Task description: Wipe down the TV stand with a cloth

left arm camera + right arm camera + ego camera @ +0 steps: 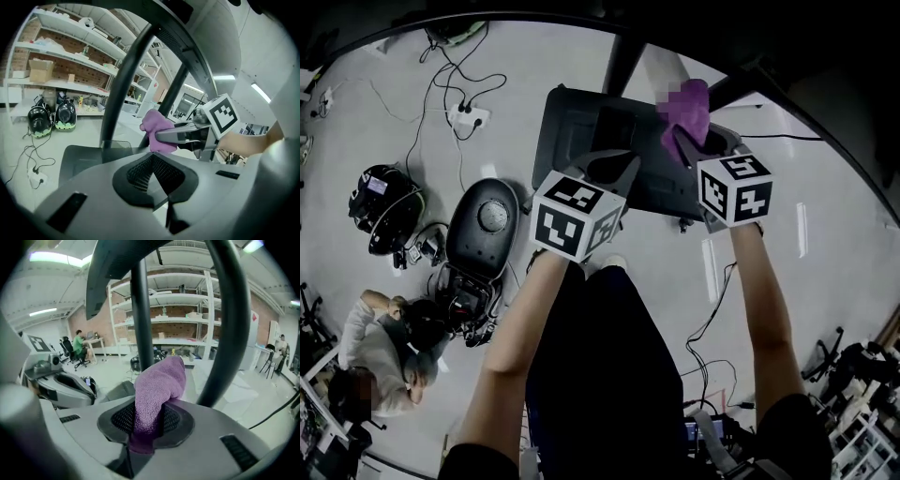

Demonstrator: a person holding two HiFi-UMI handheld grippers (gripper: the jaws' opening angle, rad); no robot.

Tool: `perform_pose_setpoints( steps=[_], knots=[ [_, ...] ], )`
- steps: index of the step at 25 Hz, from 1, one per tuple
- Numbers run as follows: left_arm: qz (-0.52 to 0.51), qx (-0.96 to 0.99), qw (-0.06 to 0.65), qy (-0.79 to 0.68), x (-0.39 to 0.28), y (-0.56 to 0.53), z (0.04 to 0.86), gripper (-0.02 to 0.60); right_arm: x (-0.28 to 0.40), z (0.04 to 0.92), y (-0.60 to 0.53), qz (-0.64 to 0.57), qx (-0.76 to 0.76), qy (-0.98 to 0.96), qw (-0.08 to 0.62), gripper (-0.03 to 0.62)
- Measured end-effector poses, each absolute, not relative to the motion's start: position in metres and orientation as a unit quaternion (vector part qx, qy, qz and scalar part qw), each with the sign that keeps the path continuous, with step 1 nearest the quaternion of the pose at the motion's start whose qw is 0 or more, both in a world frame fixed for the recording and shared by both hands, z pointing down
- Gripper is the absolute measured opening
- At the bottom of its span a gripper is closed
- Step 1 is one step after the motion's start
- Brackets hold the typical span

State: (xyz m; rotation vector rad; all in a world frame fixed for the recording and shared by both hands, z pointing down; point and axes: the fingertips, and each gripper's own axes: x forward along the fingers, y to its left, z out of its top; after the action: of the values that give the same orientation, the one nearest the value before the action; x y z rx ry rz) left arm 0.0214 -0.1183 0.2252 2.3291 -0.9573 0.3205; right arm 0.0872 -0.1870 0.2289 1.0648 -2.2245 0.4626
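My right gripper has its jaws pinching the purple cloth, which bunches up in front of the dark posts of the TV stand. The cloth is held above the stand's flat base on the floor. My left gripper hovers just beside it, jaws pressed together on nothing.

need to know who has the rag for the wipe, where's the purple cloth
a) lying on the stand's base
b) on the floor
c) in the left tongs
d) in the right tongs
d: the right tongs are shut on the purple cloth, while the left tongs are shut with nothing between them.
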Motion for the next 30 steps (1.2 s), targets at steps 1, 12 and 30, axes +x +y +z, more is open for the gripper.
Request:
perform_pose_setpoints(
  steps=[1, 12, 30],
  knots=[
    [0.120, 0.874, 0.296, -0.365, 0.009, -0.119, 0.224, 0.005, 0.070, 0.222, -0.183, 0.185, 0.398, -0.847, 0.299, 0.091],
    [0.134, 0.837, 0.303, -0.435, -0.151, -0.135, 0.230, 0.005, -0.095, 0.213, -0.164, 0.285, 0.397, -0.841, 0.231, 0.091],
    [0.142, 0.810, 0.329, -0.463, -0.245, -0.170, 0.296, 0.005, -0.172, 0.320, -0.207, 0.312, 0.481, -0.767, 0.287, 0.092]
  ],
)
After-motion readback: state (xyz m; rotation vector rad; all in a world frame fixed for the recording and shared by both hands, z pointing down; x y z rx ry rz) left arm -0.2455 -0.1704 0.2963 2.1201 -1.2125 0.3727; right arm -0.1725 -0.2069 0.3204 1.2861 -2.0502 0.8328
